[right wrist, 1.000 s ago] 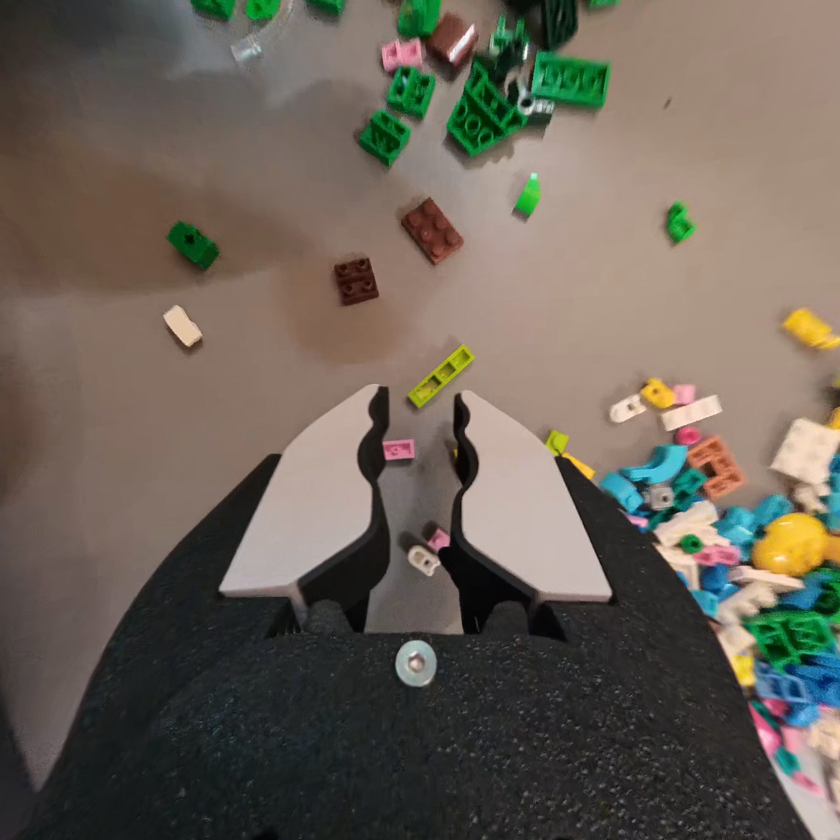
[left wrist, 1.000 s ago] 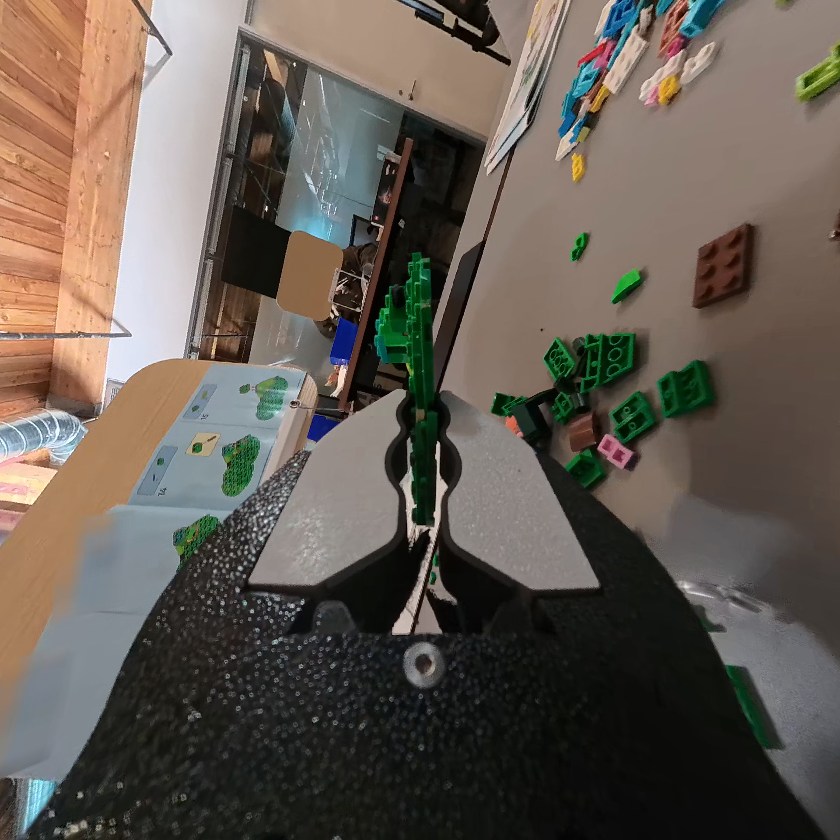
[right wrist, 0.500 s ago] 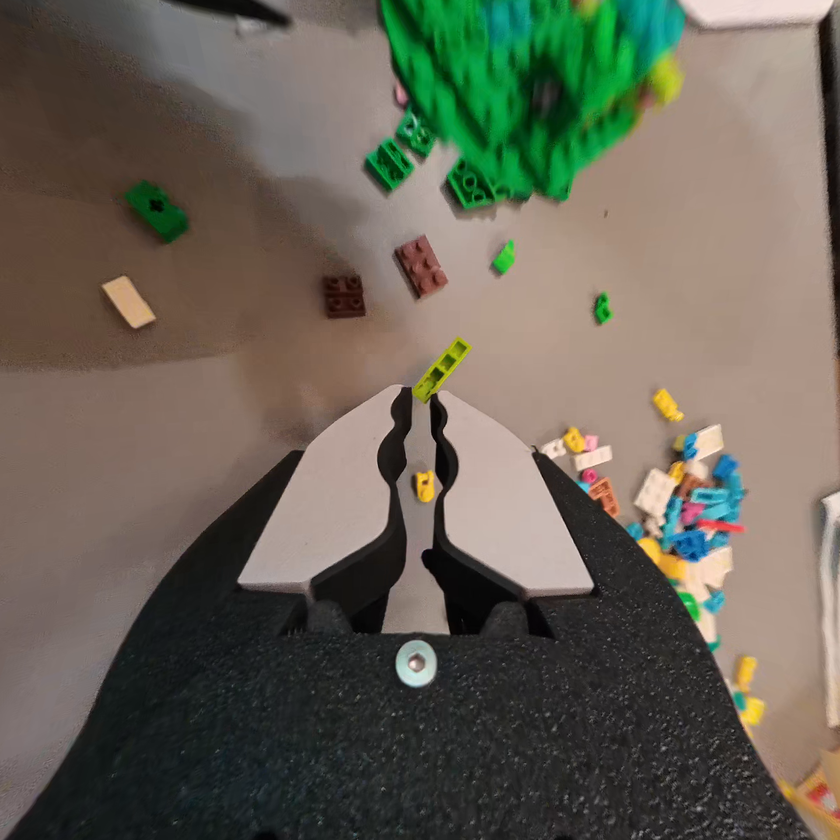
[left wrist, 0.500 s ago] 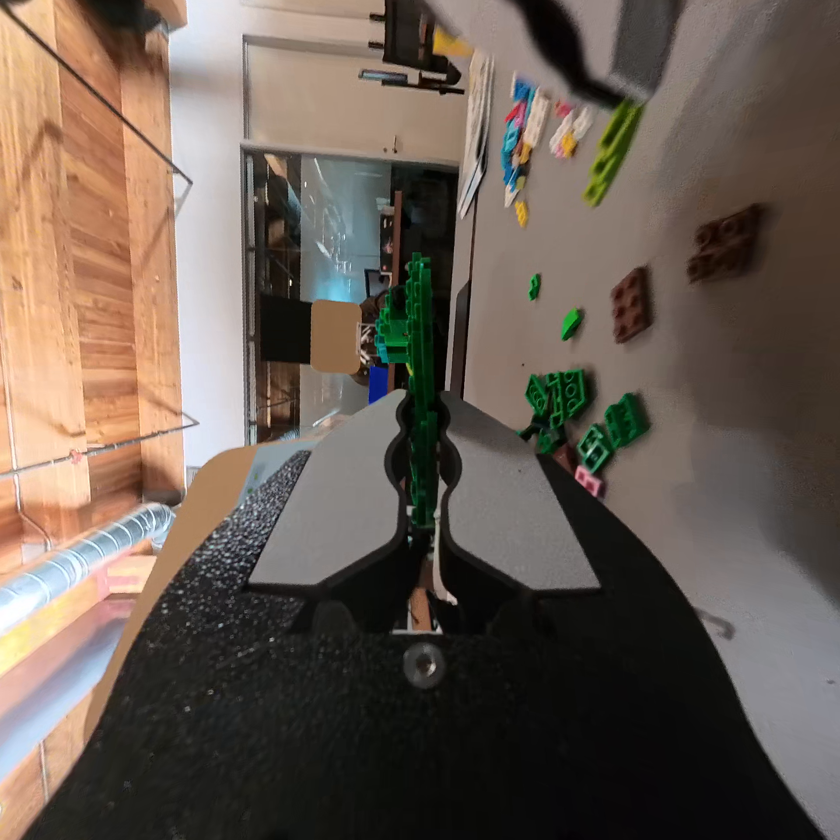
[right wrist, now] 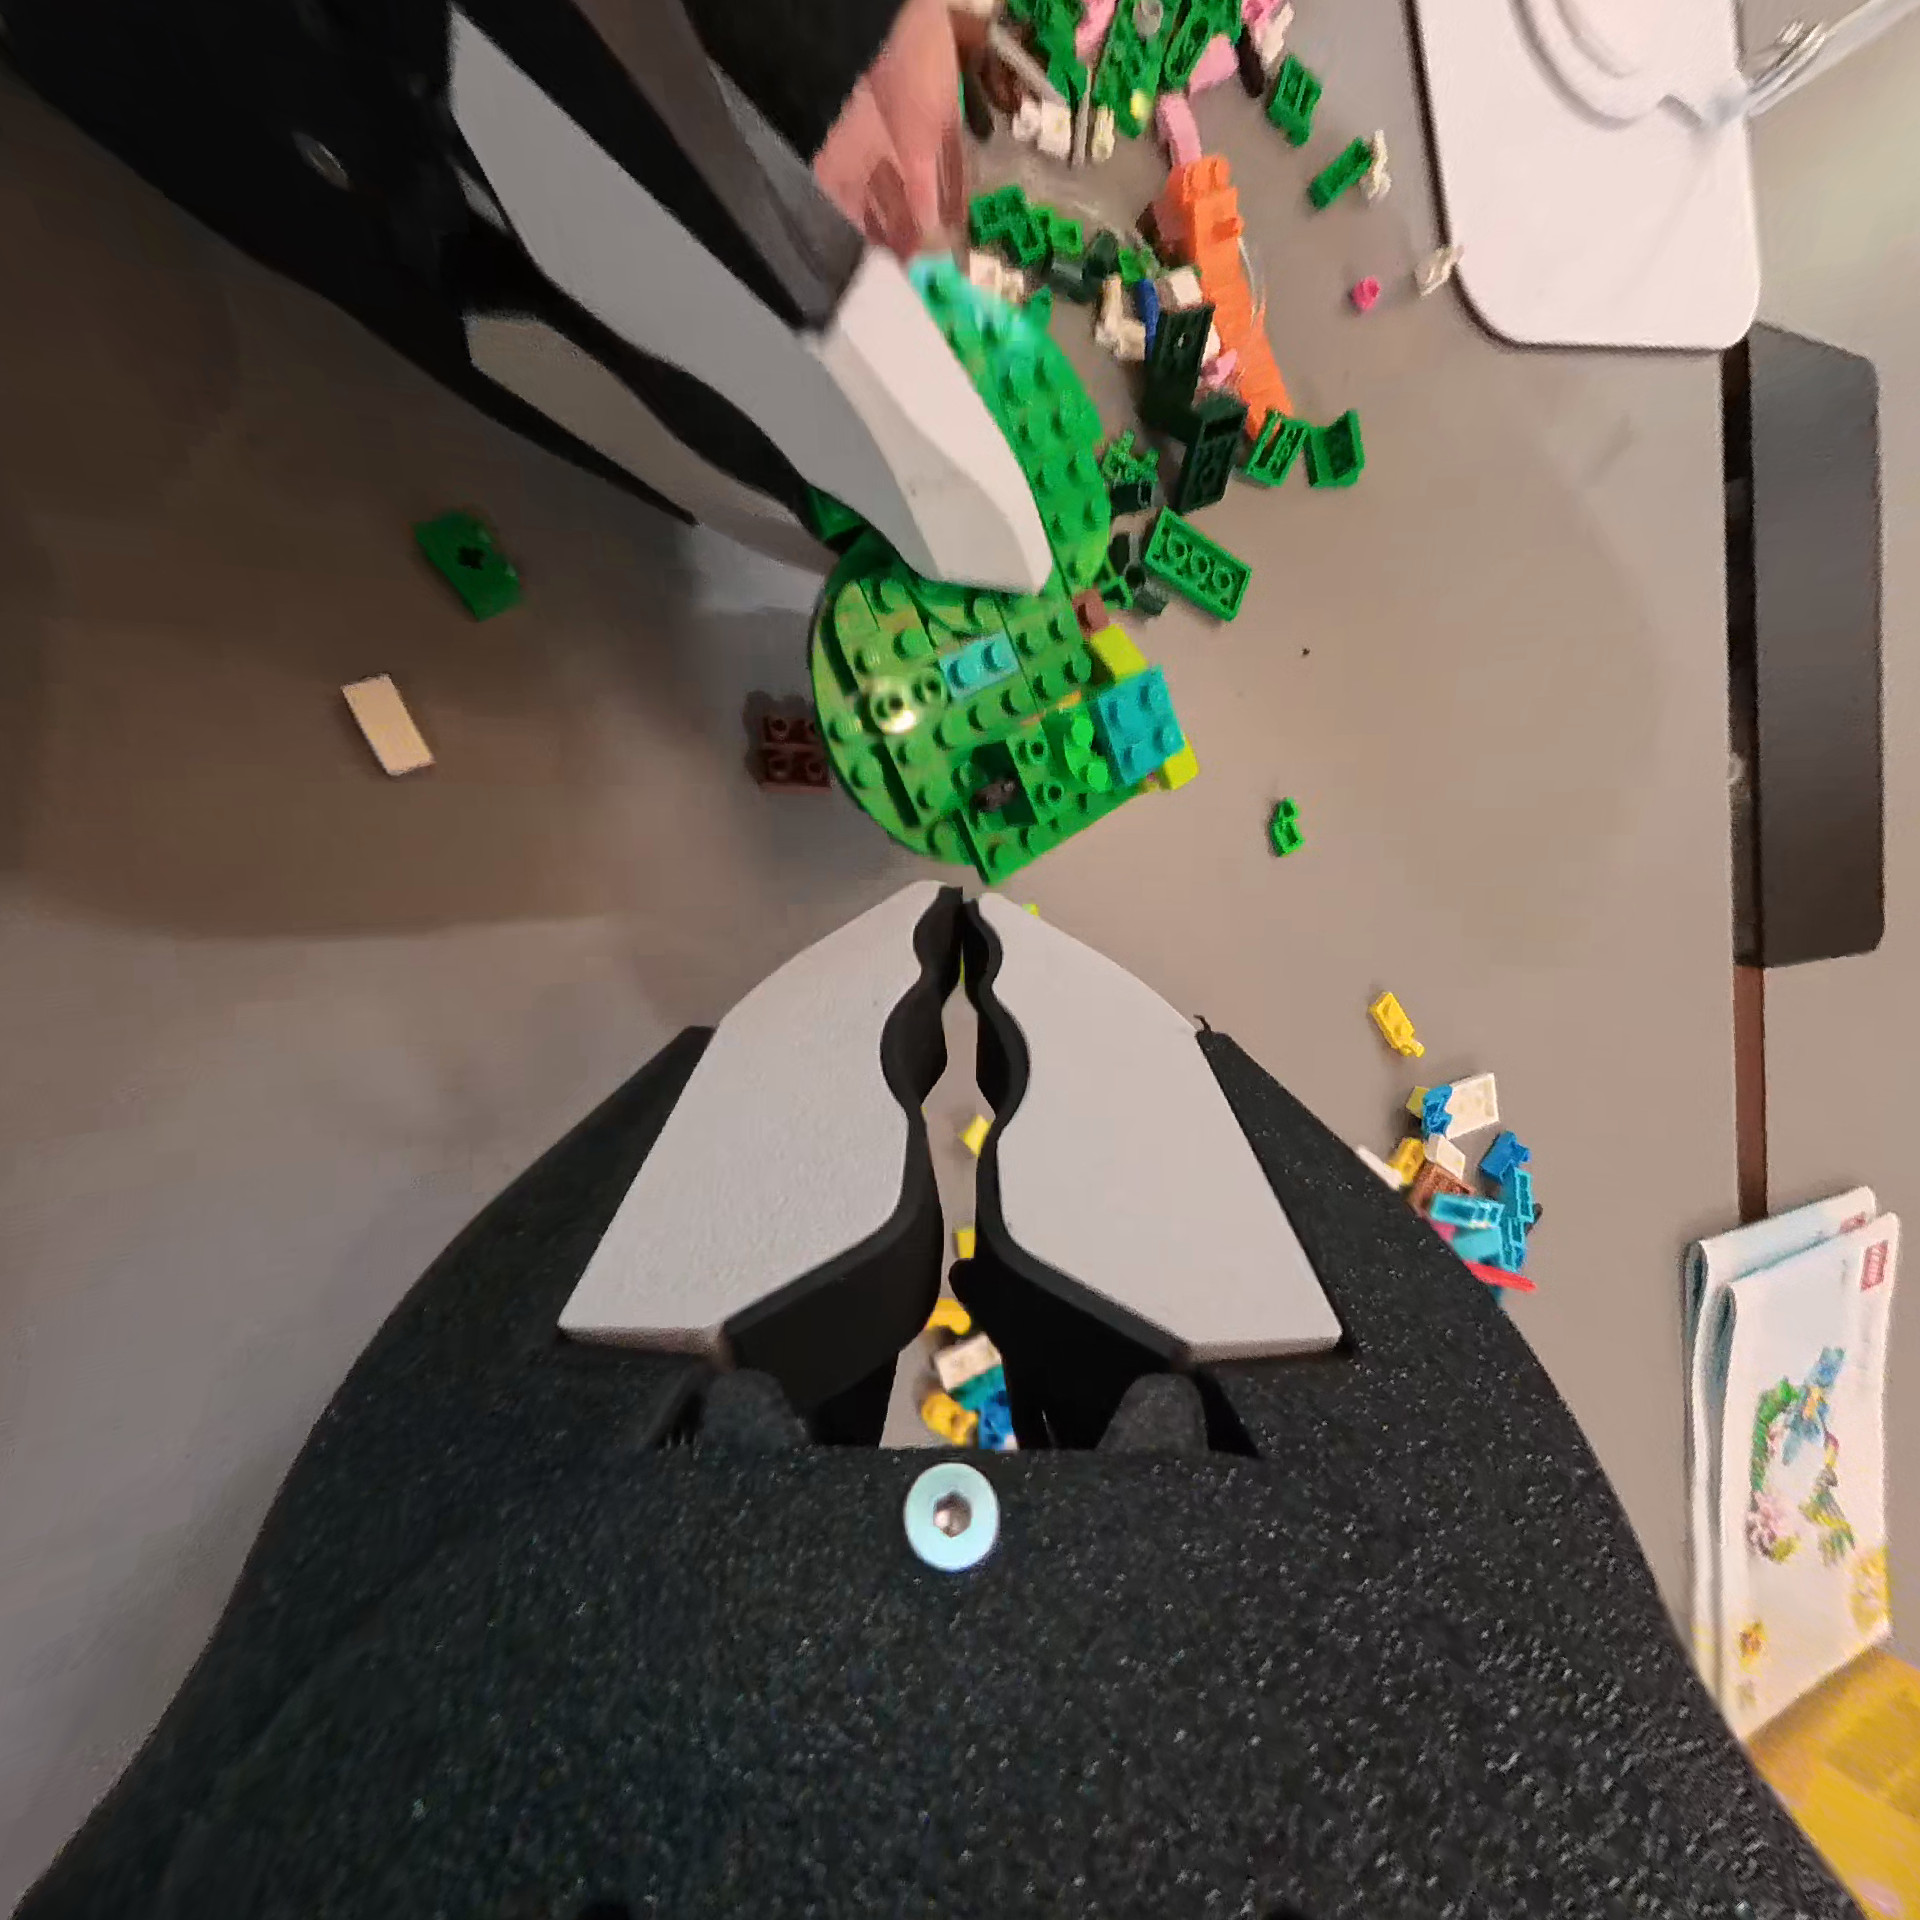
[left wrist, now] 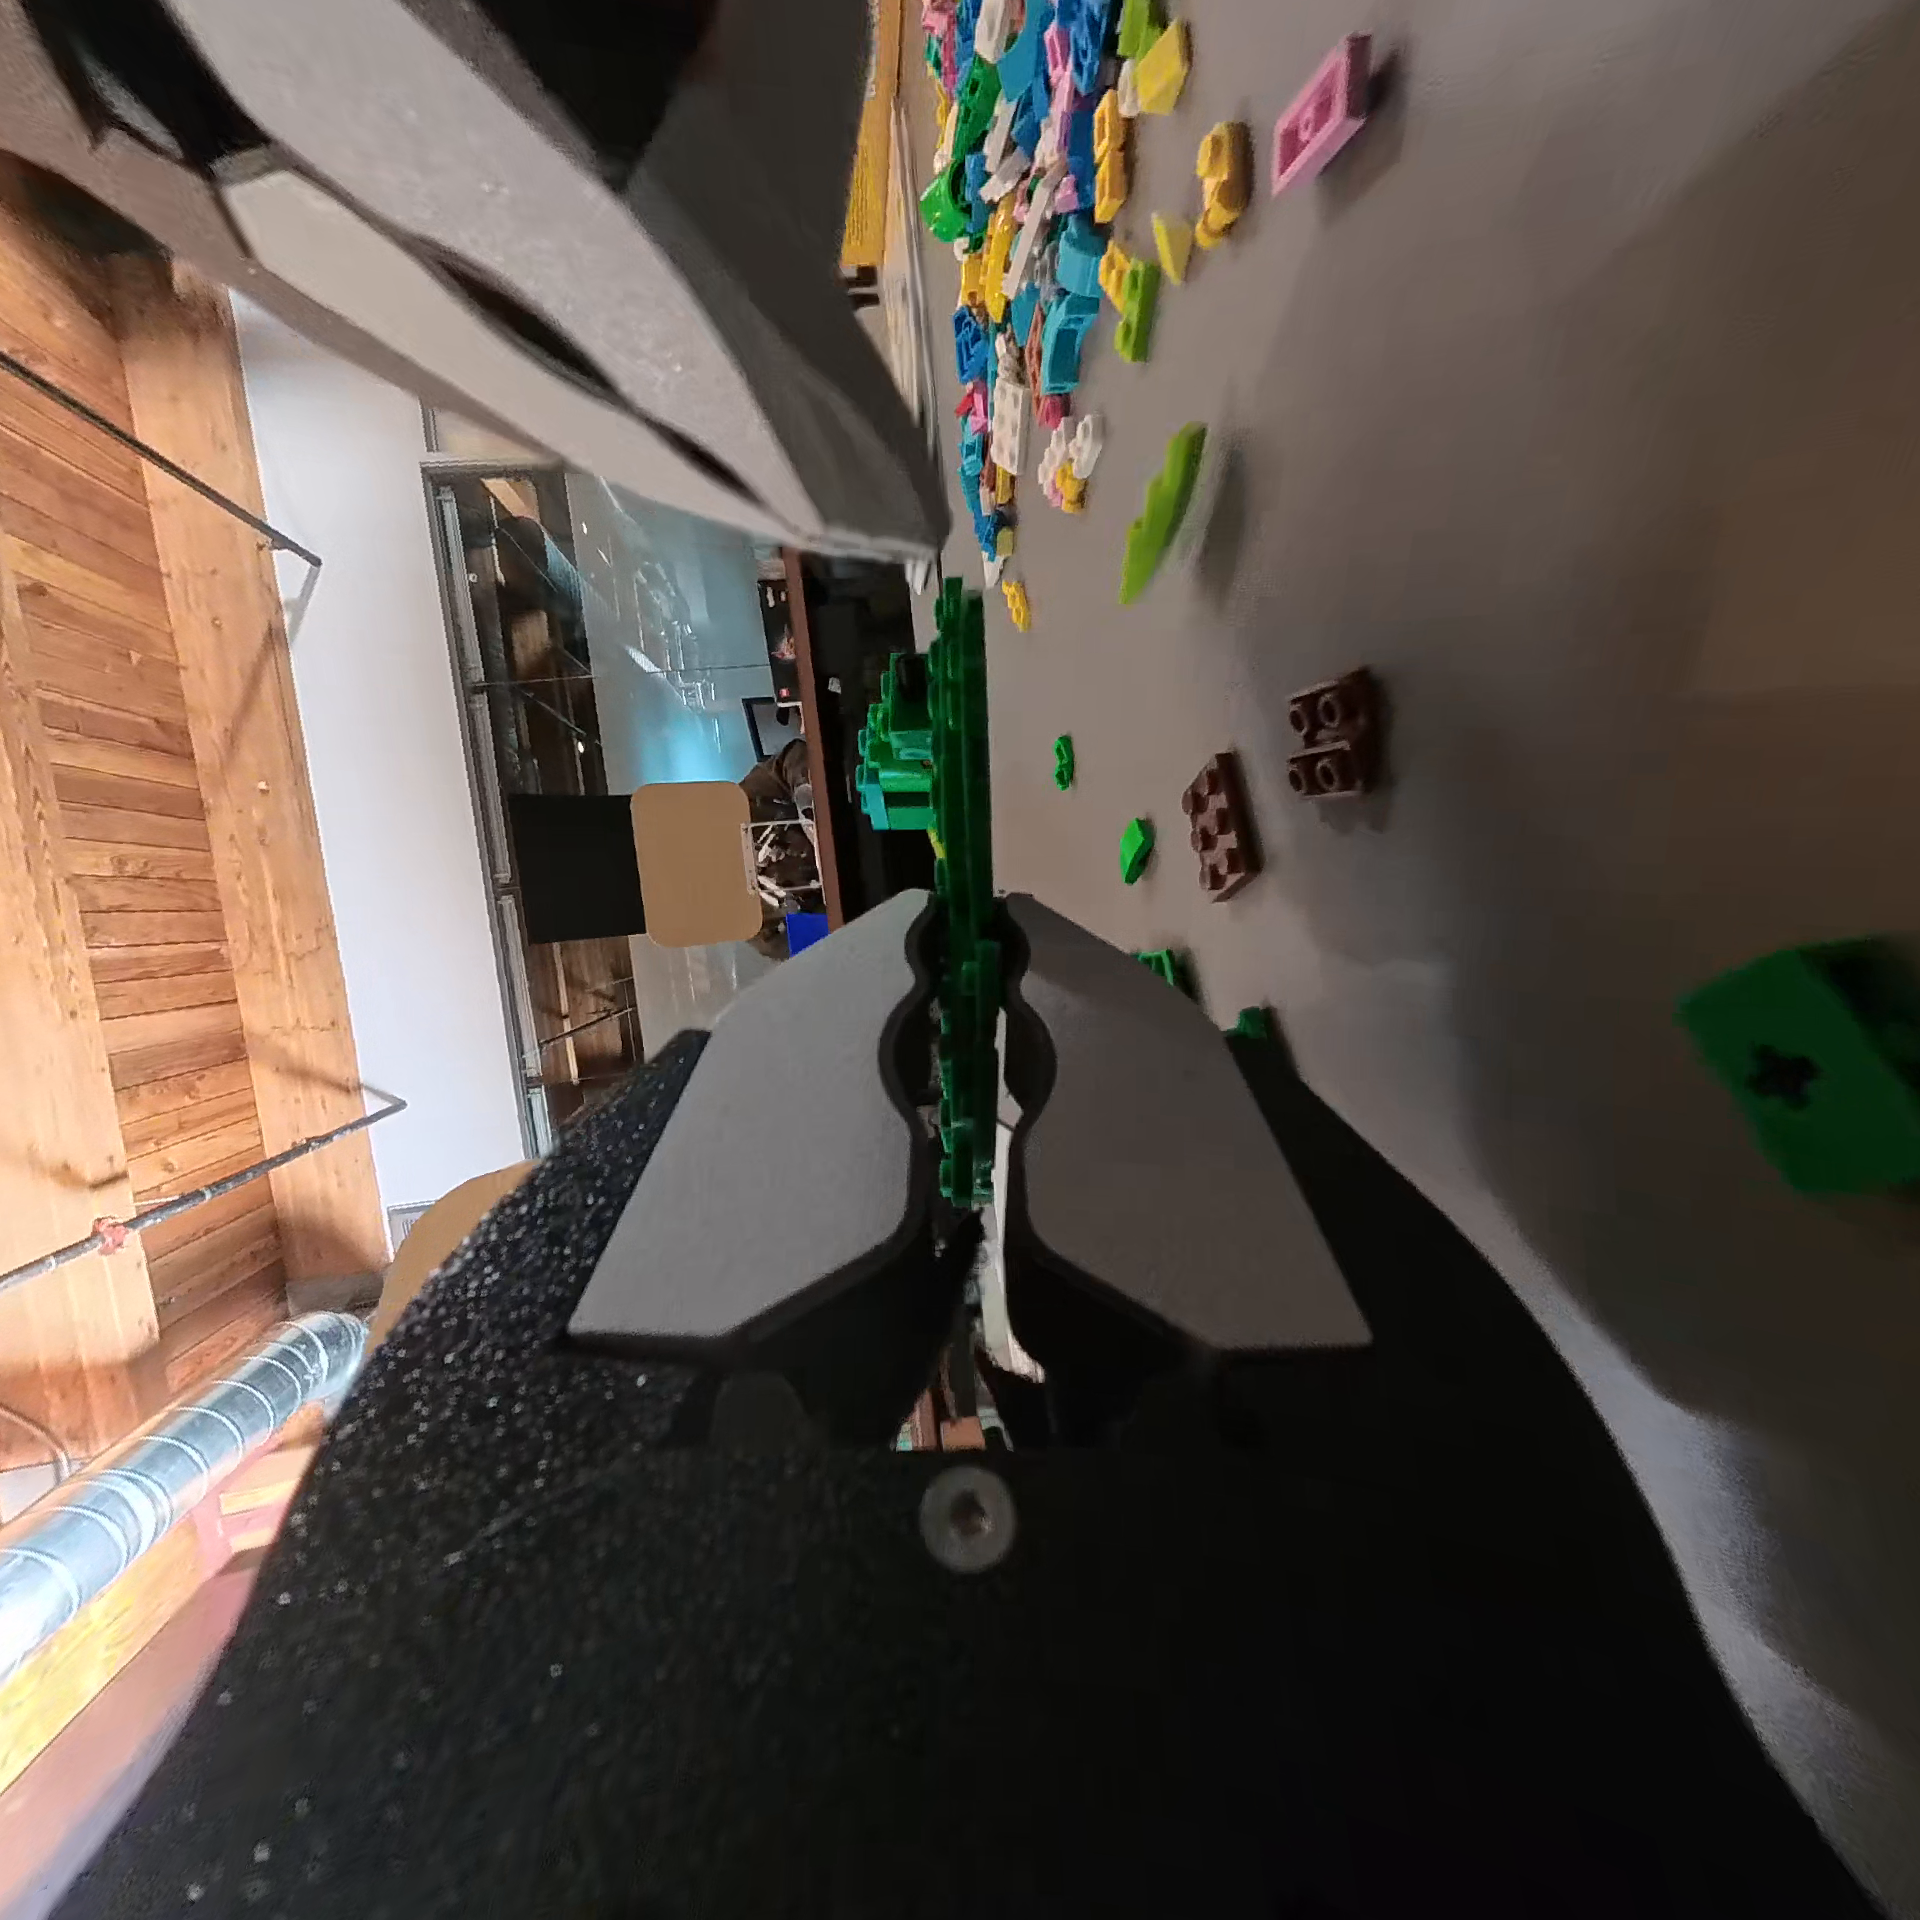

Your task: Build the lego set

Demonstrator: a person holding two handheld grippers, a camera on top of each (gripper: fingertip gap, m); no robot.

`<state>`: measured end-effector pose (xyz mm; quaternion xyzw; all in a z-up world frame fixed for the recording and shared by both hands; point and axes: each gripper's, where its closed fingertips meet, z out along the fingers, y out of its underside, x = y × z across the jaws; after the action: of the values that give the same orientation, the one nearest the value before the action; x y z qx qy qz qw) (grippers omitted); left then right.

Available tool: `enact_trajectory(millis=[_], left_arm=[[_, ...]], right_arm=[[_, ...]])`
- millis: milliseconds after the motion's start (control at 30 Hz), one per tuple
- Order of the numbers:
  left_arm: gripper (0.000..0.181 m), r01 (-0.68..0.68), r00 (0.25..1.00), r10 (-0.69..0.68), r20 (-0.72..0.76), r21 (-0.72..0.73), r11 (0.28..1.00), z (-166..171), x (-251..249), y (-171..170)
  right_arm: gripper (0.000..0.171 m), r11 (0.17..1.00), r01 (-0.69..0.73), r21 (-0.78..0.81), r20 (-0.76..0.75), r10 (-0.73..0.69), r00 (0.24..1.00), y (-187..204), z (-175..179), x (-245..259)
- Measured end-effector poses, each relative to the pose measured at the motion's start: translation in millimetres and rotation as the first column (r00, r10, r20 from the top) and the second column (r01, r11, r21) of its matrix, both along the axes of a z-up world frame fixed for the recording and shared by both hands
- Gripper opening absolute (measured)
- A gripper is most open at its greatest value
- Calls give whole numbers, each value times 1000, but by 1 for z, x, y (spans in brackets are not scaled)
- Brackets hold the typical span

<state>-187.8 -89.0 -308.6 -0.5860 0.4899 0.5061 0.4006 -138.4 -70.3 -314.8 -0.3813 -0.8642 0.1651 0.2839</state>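
My left gripper (left wrist: 971,909) is shut on the edge of a round green Lego build (left wrist: 961,727) and holds it on edge above the grey table (left wrist: 1558,623). In the right wrist view the build (right wrist: 966,717) faces me, studded, with teal and lime bricks, and a left finger (right wrist: 925,436) lies over its top. My right gripper (right wrist: 958,899) is shut, its tips just short of the build's rim. It also shows in the left wrist view (left wrist: 925,535). A blurred lime plate (left wrist: 1164,509) is apart from those tips, near the table.
Two brown bricks (left wrist: 1221,826) and a green brick (right wrist: 468,561) lie loose, as does a tan tile (right wrist: 387,724). A green brick heap (right wrist: 1195,416) sits behind the build and a coloured heap (left wrist: 1039,208) far off. A booklet (right wrist: 1787,1455) and a white board (right wrist: 1590,177) lie at the table's edge. Across from one pair of fingers to the other is roughly 6 cm. From the left gripper's tips to the green brick (right wrist: 468,561) is close to 10 cm.
The right gripper lifted away from the table and its jaws closed further. The lime plate it pinched is no longer at its tips. The left gripper brought the build up to the right gripper.
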Motion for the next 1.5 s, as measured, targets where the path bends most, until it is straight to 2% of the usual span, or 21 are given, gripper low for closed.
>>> enact_trajectory(millis=[100, 167, 267, 333, 400, 467, 533, 633, 767, 933, 1000, 1167, 1267, 1333, 1433, 1500], left_arm=[[8, -36, 999, 35, 38, 23, 999, 7, -11, -3], [8, -63, 996, 60, 70, 37, 997, 11, -20, -5], [8, -93, 991, 88, 102, 47, 994, 14, -30, -8], [8, -102, 989, 96, 112, 48, 994, 14, -33, -9], [8, -101, 989, 95, 116, 48, 994, 15, -33, -9], [8, -91, 989, 85, 122, 49, 995, 15, -31, -9], [8, -87, 989, 80, 127, 46, 995, 15, -30, -9], [8, -93, 988, 88, 128, 37, 995, 13, -32, -10], [8, -99, 986, 93, 135, 32, 995, 12, -35, -11], [8, -94, 987, 91, 129, 16, 995, 9, -34, -12], [8, -91, 987, 88, 131, 13, 996, 8, -33, -12], [8, -82, 987, 81, 141, 7, 997, 7, -32, -12], [8, -75, 987, 74, 143, 5, 997, 6, -30, -12], [7, -74, 988, 73, 139, 2, 997, 6, -29, -12], [8, -77, 988, 76, 132, 1, 997, 5, -29, -12], [8, -80, 988, 79, 133, 2, 997, 6, -30, -13]], right_arm=[[0, 1000, 16, -3, 104, -16, 994, 13, -6, 2], [2, 995, 41, -87, 171, -26, 985, 15, -12, 4], [13, 960, 161, -229, 242, -104, 965, 23, -21, 0], [20, 947, 186, -262, 279, -110, 954, 26, -27, 0], [20, 980, 82, -182, 251, -35, 967, 33, -33, 0], [24, 989, -113, -96, 237, 133, 962, 32, -38, 2], [25, 953, -301, -29, 258, 298, 919, 27, -41, 6], [25, 854, -515, 69, 293, 477, 829, 18, -39, 5], [23, 719, -669, 188, 428, 553, 715, 24, -46, 3], [7, 670, -715, 199, 479, 570, 668, 23, -50, -1], [0, 693, -697, 181, 455, 570, 685, 21, -47, -2], [2, 814, -581, 11, 282, 555, 783, 11, -28, -4], [24, 863, -505, -19, 301, 487, 820, 20, -30, -1], [32, 927, -362, -99, 395, 371, 840, 23, -37, 5], [26, 966, -176, -188, 404, 239, 883, 21, -35, 4], [21, 973, 77, -219, 405, 19, 914, 26, -33, -3]])
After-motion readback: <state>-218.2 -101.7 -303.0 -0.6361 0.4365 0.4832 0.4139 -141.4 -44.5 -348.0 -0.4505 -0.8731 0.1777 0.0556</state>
